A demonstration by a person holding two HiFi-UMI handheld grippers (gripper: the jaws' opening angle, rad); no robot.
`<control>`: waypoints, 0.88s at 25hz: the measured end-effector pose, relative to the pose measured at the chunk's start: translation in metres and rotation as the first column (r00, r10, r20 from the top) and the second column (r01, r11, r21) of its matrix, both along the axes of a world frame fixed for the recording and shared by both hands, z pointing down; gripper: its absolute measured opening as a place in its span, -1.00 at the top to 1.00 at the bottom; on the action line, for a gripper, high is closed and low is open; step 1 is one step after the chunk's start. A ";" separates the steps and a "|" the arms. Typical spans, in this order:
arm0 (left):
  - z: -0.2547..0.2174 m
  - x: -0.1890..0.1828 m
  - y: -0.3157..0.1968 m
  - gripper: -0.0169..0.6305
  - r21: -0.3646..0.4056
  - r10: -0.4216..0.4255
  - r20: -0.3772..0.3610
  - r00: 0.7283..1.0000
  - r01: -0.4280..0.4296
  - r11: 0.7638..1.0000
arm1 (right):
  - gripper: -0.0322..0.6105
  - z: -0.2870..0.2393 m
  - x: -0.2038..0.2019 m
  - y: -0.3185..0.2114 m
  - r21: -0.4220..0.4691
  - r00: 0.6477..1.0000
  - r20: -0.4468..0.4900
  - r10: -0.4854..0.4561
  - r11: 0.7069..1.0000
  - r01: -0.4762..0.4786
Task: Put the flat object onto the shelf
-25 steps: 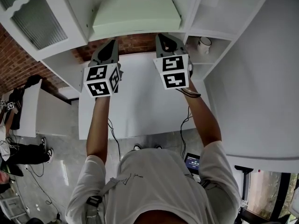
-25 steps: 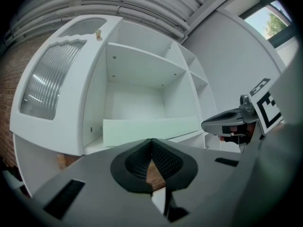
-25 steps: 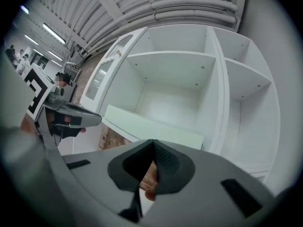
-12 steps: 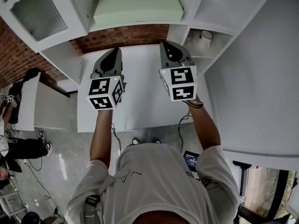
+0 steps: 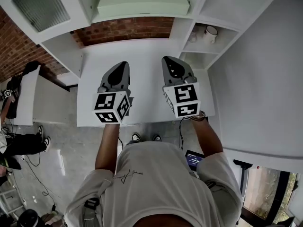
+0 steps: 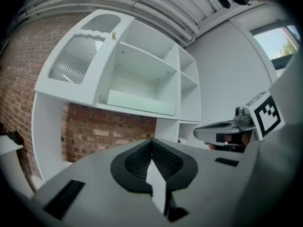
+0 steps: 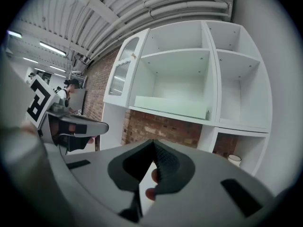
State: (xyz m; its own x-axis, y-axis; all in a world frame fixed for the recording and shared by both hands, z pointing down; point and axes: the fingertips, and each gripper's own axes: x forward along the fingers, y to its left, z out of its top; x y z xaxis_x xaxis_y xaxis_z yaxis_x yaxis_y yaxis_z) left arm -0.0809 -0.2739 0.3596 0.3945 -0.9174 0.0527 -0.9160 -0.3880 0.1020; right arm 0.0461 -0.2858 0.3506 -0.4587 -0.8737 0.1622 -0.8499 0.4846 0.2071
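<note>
Pale slab (image 5: 142, 1) lies flat on shelf (image 5: 137, 19), fully seated, so placement looks done. Left claw (image 5: 120, 67) and right claw (image 5: 171, 64) both pinched together, empty, over worktop (image 5: 144, 48), well apart from slab.

Person wears a white short-sleeved T-shirt (image 5: 161, 178) with a small dark scribble print near the left shoulder. A grey webbing strap (image 5: 100, 195) with a black buckle sits at that shoulder, and there's a dark band (image 5: 193, 118) on the right wrist. Left gripper (image 5: 124, 63) and right gripper (image 5: 166, 58) have grey moulded shells tapering to a point and black ribbed pads (image 6: 165, 161). Each carries a white marker cube (image 5: 112, 108) printed with black squares.
</note>
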 end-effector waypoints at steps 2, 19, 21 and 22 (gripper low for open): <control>0.009 0.001 0.011 0.90 -0.010 0.006 -0.005 1.000 -0.006 1.000 | 0.82 0.007 -0.001 0.011 -0.009 1.000 0.007 -0.003 1.000 0.003; 0.041 -0.004 0.073 0.90 -0.075 -0.026 -0.032 0.999 0.024 0.997 | 0.82 0.046 0.005 0.086 -0.144 0.993 0.112 -0.029 0.989 0.045; 0.037 -0.002 0.079 0.90 -0.065 -0.023 -0.017 1.000 0.021 0.998 | 0.82 0.045 0.012 0.093 -0.147 0.991 0.130 -0.018 0.988 0.038; 0.035 -0.001 0.081 0.90 -0.058 -0.023 -0.010 1.000 0.023 0.998 | 0.82 0.044 0.014 0.097 -0.149 0.991 0.134 -0.017 0.988 0.037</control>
